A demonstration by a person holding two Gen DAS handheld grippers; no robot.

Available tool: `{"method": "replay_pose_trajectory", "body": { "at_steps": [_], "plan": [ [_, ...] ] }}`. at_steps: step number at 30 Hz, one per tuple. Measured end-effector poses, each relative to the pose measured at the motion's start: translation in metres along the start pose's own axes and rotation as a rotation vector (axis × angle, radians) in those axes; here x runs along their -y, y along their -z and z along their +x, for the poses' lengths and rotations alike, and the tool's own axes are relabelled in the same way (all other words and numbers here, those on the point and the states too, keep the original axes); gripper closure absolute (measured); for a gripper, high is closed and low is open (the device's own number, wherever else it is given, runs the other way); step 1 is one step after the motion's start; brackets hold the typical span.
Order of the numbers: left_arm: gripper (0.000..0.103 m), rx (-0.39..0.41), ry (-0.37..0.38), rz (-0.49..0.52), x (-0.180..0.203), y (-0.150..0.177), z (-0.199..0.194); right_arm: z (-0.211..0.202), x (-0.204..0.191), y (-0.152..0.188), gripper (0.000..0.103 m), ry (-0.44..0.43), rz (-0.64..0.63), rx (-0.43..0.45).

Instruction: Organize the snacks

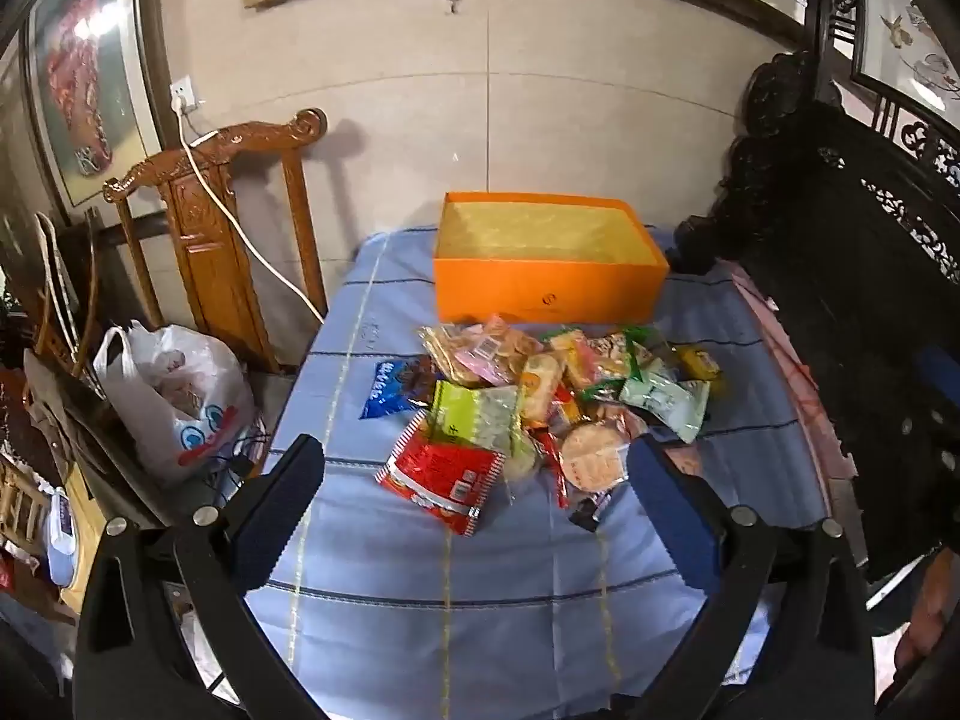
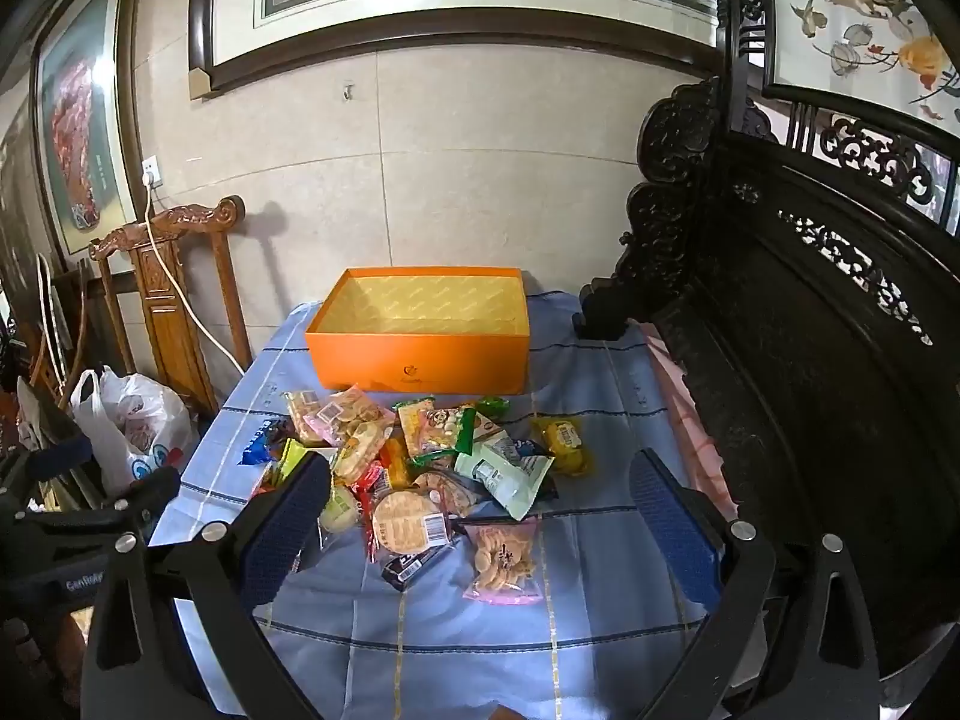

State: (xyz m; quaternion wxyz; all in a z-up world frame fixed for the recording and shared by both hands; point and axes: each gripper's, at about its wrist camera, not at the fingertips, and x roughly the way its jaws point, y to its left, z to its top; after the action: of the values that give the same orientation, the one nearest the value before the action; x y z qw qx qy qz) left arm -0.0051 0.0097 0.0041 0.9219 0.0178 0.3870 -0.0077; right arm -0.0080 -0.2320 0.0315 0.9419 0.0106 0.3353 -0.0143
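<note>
A heap of snack packets (image 1: 540, 396) (image 2: 420, 468) lies on a blue checked cloth (image 1: 420, 600) (image 2: 480, 648). Behind it stands an open orange box (image 1: 549, 294) (image 2: 420, 354) with a bare yellow inside. A red packet (image 1: 441, 474) lies nearest my left gripper (image 1: 477, 468), which hovers open above the heap's near side with nothing between its fingers. A clear pink-edged bag of round crackers (image 2: 503, 561) lies apart at the front, near my right gripper (image 2: 480, 486), also open and holding nothing. The left gripper's body (image 2: 72, 534) shows at the right wrist view's left edge.
A carved light-wood chair (image 1: 222, 228) (image 2: 174, 300) with a white cable (image 1: 240, 228) draped over it stands left of the table. A white plastic bag (image 1: 180, 396) (image 2: 132, 426) sits below it. Dark carved furniture (image 1: 870, 312) (image 2: 810, 360) borders the table's right side.
</note>
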Motion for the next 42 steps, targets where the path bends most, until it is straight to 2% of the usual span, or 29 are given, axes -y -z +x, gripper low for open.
{"method": "replay_pose_trajectory", "body": {
  "at_steps": [5,42],
  "plan": [
    [0.004,0.009,-0.053,-0.006,-0.002,-0.006,0.001,-0.002,-0.008,0.002,0.004,0.006,-0.002,-0.005],
    [0.004,-0.007,-0.04,-0.016,-0.005,-0.004,0.007,-0.001,-0.01,0.006,0.003,0.002,-0.012,-0.03]
  ]
}}
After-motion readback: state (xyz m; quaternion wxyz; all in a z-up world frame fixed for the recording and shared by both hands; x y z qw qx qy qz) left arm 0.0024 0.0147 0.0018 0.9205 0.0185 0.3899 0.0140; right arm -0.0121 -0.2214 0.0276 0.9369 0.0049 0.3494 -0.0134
